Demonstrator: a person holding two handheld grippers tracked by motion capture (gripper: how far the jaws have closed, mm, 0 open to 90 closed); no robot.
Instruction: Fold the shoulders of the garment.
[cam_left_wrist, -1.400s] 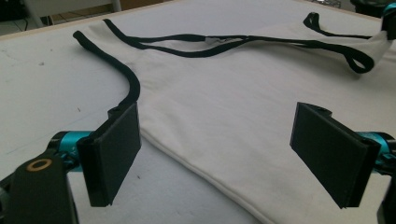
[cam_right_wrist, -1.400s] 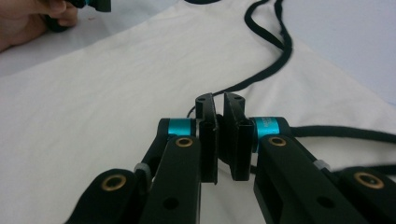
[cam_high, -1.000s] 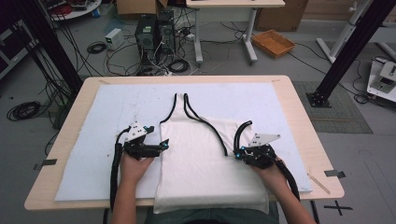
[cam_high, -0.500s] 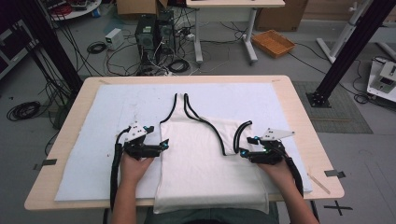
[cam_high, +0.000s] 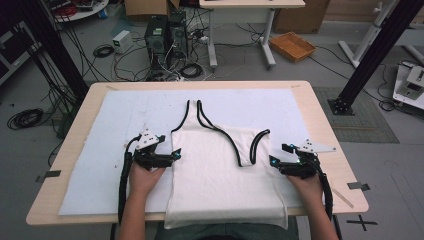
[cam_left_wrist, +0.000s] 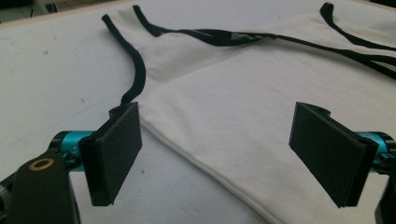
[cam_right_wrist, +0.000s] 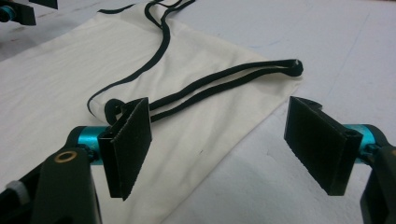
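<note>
A white tank top (cam_high: 220, 170) with black trim lies flat on the white mat (cam_high: 125, 115), hem toward the person. Its left strap (cam_high: 192, 107) points away; the right strap (cam_high: 255, 147) is folded back onto the body. My left gripper (cam_high: 175, 154) is open at the top's left edge. In the left gripper view it (cam_left_wrist: 224, 149) straddles that edge of the tank top (cam_left_wrist: 243, 107). My right gripper (cam_high: 272, 161) is open beside the right edge. In the right gripper view it (cam_right_wrist: 224, 140) spans the edge of the tank top (cam_right_wrist: 60, 74) near the folded strap (cam_right_wrist: 224, 79).
The mat covers most of the wooden table (cam_high: 325, 115), whose front edge the hem overhangs. Tape strips (cam_high: 357, 185) mark the table's side edges. On the floor beyond stand computer towers (cam_high: 162, 37), cables and a wicker basket (cam_high: 292, 46). A black post (cam_high: 365, 55) rises at right.
My right gripper has slid to the right, off the tank top toward its right edge. The left gripper and the garment have stayed put.
</note>
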